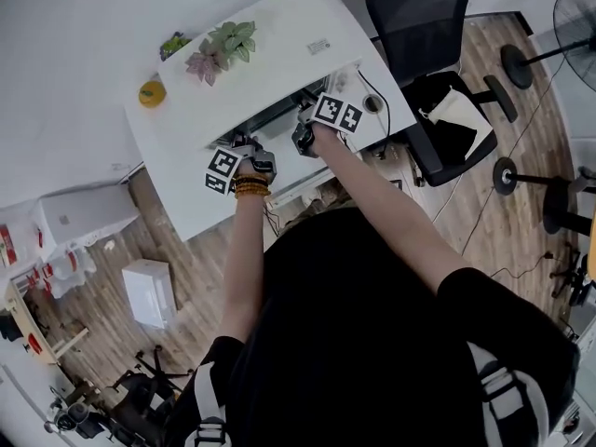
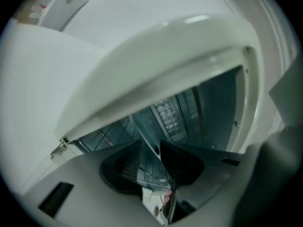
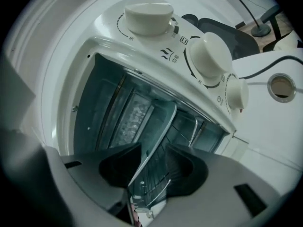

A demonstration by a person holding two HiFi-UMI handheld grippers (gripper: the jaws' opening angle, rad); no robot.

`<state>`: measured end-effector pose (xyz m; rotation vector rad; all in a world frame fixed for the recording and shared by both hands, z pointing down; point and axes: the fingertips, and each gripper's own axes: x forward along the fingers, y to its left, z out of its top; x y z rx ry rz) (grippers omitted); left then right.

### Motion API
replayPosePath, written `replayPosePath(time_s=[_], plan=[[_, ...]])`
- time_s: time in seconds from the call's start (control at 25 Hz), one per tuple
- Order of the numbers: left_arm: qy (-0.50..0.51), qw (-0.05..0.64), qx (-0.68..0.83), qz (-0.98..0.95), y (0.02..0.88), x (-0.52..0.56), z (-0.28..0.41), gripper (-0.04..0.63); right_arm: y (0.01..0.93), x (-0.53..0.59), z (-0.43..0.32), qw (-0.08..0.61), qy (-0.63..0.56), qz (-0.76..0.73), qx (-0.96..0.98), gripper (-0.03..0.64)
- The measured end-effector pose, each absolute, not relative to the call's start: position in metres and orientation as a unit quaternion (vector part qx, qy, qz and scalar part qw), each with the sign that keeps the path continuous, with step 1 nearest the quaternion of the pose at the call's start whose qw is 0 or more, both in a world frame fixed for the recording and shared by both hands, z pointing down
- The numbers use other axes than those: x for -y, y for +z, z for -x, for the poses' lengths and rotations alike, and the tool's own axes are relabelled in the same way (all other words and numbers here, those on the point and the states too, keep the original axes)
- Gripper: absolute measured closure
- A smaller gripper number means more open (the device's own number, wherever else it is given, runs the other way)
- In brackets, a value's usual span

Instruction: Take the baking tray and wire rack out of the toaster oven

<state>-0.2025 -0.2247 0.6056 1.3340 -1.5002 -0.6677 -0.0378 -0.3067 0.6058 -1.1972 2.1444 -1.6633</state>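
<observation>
Both grippers are pointing into the open toaster oven [image 3: 106, 70], knobs [image 3: 148, 15] at 1 o'clock. Left gripper [image 2: 150, 148] is standing spread, straddling a thin metal edge (tray or rack, unclear). Right gripper [image 3: 154, 156] is spread too, straddling the baking tray [image 3: 158, 122] rim. The wire rack [image 3: 158, 168] is sitting at the rim's 5 o'clock, both inside the oven.

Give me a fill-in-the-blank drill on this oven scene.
1. The oven has ___ knobs.
2. The tray sits ___ the oven.
3. The tray's rim runs between the right gripper's open ___.
4. The oven stands on a ___ table.

Missing words: three; inside; jaws; white.
</observation>
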Motion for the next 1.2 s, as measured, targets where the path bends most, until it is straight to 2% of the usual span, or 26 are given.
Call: replayPosePath(time_s=[0.12,0.28,0.4,0.68,1.2], plan=[[-0.327,0.515,0.598,-0.52,0.614,0.227,0.211,0.463,0.606,0.316,0.041,0.087,-0.562,0.401,-0.718,0.451],[-0.331,0.514,0.594,-0.522,0.613,0.227,0.211,0.456,0.609,0.324,0.048,0.076,-0.56,0.405,-0.719,0.46],[-0.325,0.514,0.597,-0.524,0.609,0.229,0.21,0.492,0.612,0.327,0.05,0.07,-0.56,0.412,-0.716,0.481],[-0.326,0.524,0.588,-0.522,0.609,0.226,0.208,0.506,0.612,0.324,0.048,0.073,-0.567,0.409,-0.711,0.491],[-0.312,0.54,0.577,-0.527,0.611,0.197,0.199,0.512,0.613,0.294,0.034,0.134,-0.549,0.433,-0.702,0.497]])
